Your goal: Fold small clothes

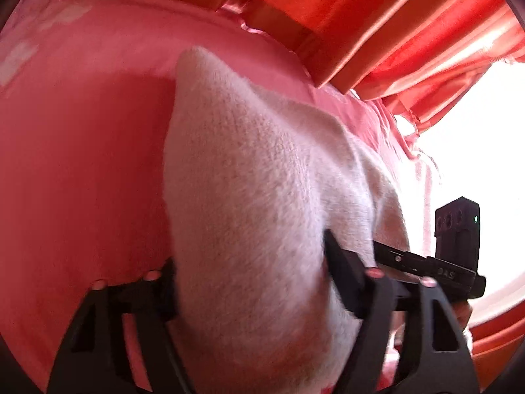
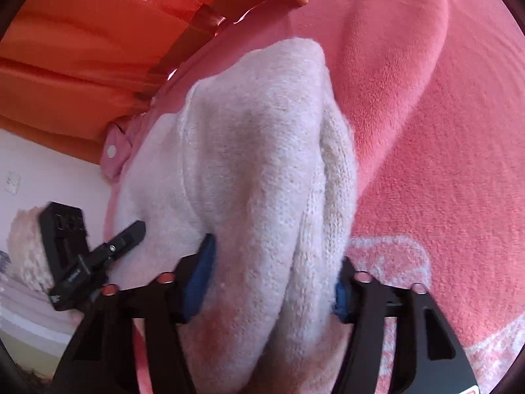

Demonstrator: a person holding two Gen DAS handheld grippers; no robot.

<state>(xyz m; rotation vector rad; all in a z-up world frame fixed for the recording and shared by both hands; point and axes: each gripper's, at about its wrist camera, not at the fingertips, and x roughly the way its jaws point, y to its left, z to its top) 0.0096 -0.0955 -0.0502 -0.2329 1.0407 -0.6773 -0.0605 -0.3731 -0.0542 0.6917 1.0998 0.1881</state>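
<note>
Left tongs (image 1: 252,282) grip the white knit garment (image 1: 249,170); right tongs (image 2: 272,279) clamp it too, over the pink blanket (image 2: 426,131).

- 1 pale, whitish knitted garment (image 2: 262,164), bunched into thick folds; it shows in both wrist views.
- 2 black two-finger grippers: the left gripper (image 1: 252,282) and the right gripper (image 2: 272,279), each with 2 fingers, so 4 fingers in all.
- 2 blue pads (image 2: 200,279) on the right gripper's fingers; the left gripper's pads look black.
- 1 pink fleecy blanket (image 2: 426,131) with paler pink patches, as the surface.
- 1 orange-red pleated curtain (image 1: 393,26) behind the blanket.
- 1 small pink fabric tab with 1 white snap button (image 2: 113,151).
- 1 white wall switch plate (image 2: 13,182).
</note>
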